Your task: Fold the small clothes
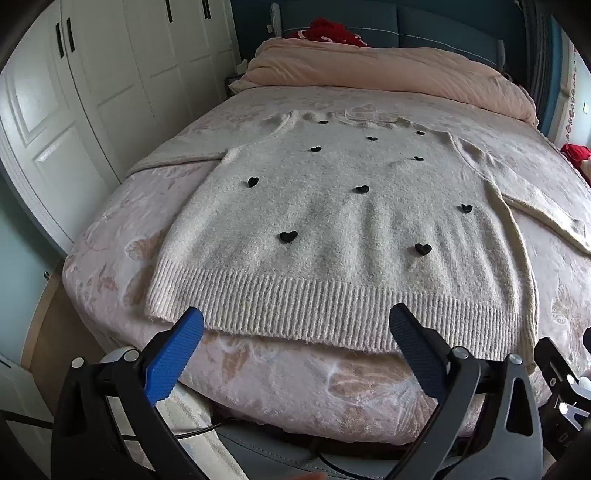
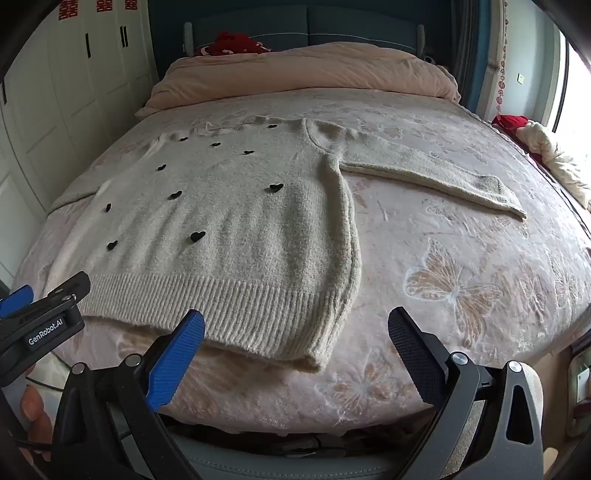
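A cream knitted sweater point(image 1: 332, 221) with small black hearts lies flat on the bed, ribbed hem nearest me. It also shows in the right wrist view point(image 2: 240, 229). Its right sleeve point(image 2: 436, 177) stretches out to the right across the blanket; the left sleeve is mostly hidden at the far left. My left gripper point(image 1: 295, 325) is open and empty, hovering just in front of the hem. My right gripper point(image 2: 295, 328) is open and empty, near the hem's right corner. The left gripper's body point(image 2: 44, 317) shows at the left edge of the right wrist view.
The bed carries a pink butterfly-patterned blanket point(image 2: 461, 280). A folded peach duvet point(image 1: 388, 70) lies at the head, with red cloth point(image 1: 328, 31) behind it. White wardrobe doors point(image 1: 92, 92) stand to the left. A bundle of cloth point(image 2: 546, 155) lies at the bed's right edge.
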`<state>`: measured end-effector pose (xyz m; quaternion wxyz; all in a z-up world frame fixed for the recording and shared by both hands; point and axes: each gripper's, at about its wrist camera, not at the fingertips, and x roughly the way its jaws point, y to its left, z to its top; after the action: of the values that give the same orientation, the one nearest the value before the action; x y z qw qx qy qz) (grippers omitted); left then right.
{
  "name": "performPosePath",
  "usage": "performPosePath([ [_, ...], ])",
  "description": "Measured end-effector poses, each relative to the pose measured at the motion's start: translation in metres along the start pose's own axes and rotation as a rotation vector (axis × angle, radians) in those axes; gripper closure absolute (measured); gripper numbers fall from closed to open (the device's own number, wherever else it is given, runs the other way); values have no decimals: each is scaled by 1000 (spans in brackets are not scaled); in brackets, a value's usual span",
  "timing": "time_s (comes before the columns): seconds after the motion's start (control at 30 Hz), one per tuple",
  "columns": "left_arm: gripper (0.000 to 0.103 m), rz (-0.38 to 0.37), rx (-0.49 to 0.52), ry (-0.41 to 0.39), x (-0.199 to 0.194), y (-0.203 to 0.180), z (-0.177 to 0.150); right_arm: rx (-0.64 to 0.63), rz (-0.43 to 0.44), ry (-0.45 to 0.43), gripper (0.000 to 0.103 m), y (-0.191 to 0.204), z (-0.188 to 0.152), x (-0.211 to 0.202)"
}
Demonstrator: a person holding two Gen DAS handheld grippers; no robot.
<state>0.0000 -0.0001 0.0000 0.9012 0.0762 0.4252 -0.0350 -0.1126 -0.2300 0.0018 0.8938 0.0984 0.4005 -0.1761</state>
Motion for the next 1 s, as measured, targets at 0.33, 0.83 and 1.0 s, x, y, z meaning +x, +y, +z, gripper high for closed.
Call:
performPosePath([
  [0.33, 5, -4, 14, 1, 1, 0, -2, -11, 2, -5, 5, 2, -2, -1],
  [0.83, 5, -5, 24, -2, 1, -5, -4, -14, -1, -9, 5, 3, -2, -2],
  [1.0, 5, -5, 23, -3, 1, -5, -5, -16, 1, -6, 5, 4, -3, -2],
])
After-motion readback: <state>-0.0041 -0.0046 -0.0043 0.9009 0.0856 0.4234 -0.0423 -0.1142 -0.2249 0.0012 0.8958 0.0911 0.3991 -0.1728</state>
